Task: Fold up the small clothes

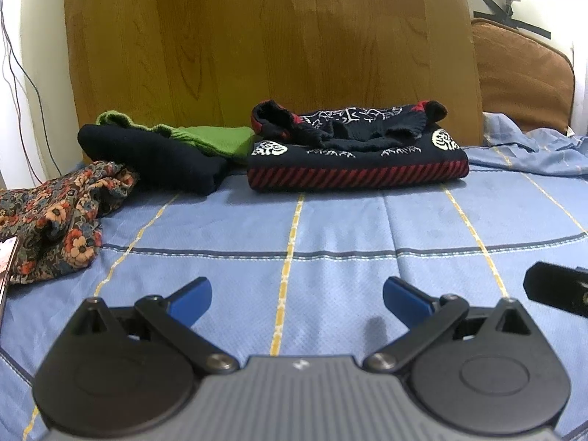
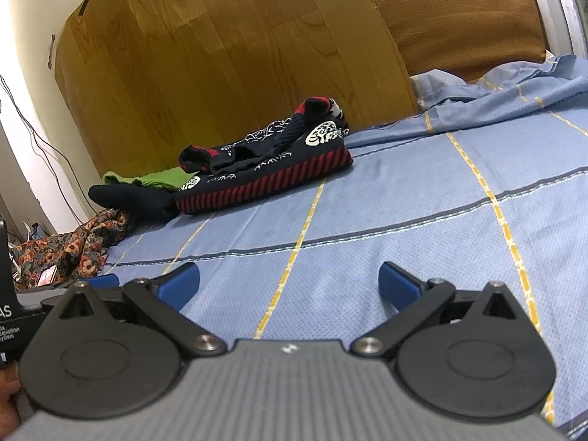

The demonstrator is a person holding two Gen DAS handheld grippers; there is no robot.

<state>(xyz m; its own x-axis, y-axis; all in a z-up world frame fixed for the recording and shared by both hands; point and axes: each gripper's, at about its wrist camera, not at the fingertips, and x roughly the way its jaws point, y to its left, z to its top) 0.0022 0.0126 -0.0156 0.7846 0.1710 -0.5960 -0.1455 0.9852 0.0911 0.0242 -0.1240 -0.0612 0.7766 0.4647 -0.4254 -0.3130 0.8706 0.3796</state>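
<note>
A folded dark knit sweater (image 1: 352, 154) with red stripes and white patterns lies at the back of the bed, also in the right wrist view (image 2: 264, 169). Left of it lie a plain dark garment (image 1: 154, 154) and a green garment (image 1: 217, 139). A crumpled floral garment (image 1: 55, 217) lies at the left, also in the right wrist view (image 2: 73, 246). My left gripper (image 1: 297, 296) is open and empty, low over the blue sheet. My right gripper (image 2: 288, 281) is open and empty, well in front of the sweater. Part of it shows in the left wrist view (image 1: 555, 290).
The bed has a blue sheet (image 1: 367, 228) with yellow and dark lines. A wooden board (image 1: 268, 44) stands behind the clothes. A brown cushion (image 1: 522, 73) sits at the back right. The sheet bunches up at the right (image 2: 496, 88). Cables hang at the left wall (image 1: 14, 66).
</note>
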